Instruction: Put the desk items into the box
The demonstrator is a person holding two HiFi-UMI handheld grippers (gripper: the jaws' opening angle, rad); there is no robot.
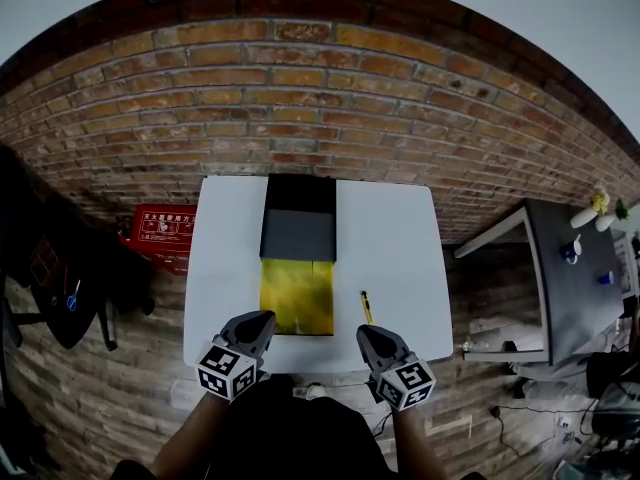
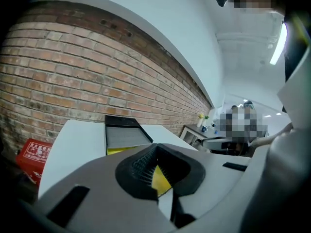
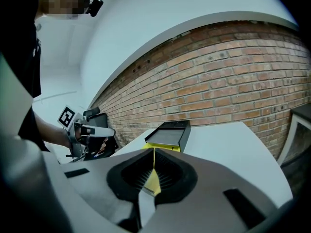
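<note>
White table (image 1: 392, 236) is set against a brick wall (image 1: 300, 98), on a wood floor.

Near edge: left gripper (image 1: 262, 319) and right gripper (image 1: 368, 334) are held side by side, both clear of the tabletop items. Each pair of jaws is seen closed tip to tip in its own gripper view, with nothing between them, so nothing is carried.

Just beyond the right gripper, a yellow pen (image 1: 366, 307) is left lying on the table. It is beside the yellow panel (image 1: 296, 297) but not touching it, and it is outside the box.

The yellow panel lies flat at centre, between the two grippers' lines. Lid or liner: cannot be told.

Beyond that, the black box (image 1: 297, 234) is butted against the panel's far end, near the wall. Its contents cannot be made out from any view.

Progress, as judged: the pen is the only loose item seen, and it is not yet picked. What remains is pen grasped, most likely by the right gripper, then dropped into the box. Items already boxed, if any, cannot be confirmed.
</note>
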